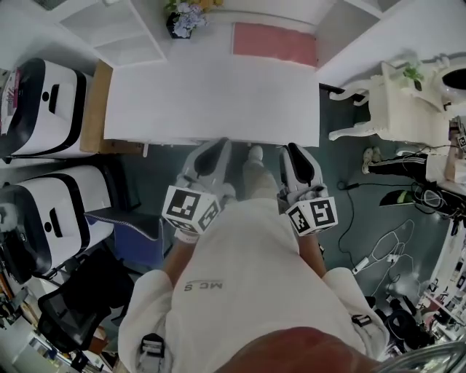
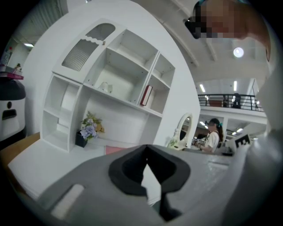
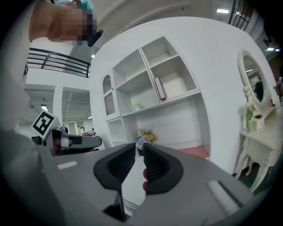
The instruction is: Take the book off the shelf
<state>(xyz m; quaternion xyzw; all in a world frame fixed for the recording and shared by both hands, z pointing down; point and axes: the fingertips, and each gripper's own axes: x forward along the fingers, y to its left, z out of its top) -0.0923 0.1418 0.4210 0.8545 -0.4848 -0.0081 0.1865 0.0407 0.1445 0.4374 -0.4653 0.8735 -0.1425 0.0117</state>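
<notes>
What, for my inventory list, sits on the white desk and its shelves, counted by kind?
Red book: 1
Flower pot: 1
Pink mat: 1
Small white object, too small to identify: 1
Total: 4

Flower pot (image 1: 180, 22) near pink mat (image 1: 275, 44) — vanity table (image 1: 399, 109) rightward.

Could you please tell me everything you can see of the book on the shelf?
The book is a thin volume with a red cover and a pale, whitish edge; any print on it is too small to read. It is closed and stands on end, slightly tilted, in a right-hand compartment of the white shelf unit. Its foot rests on the shelf board and it leans against the compartment's left divider. It is alone in that compartment, and nothing else touches it.
</notes>
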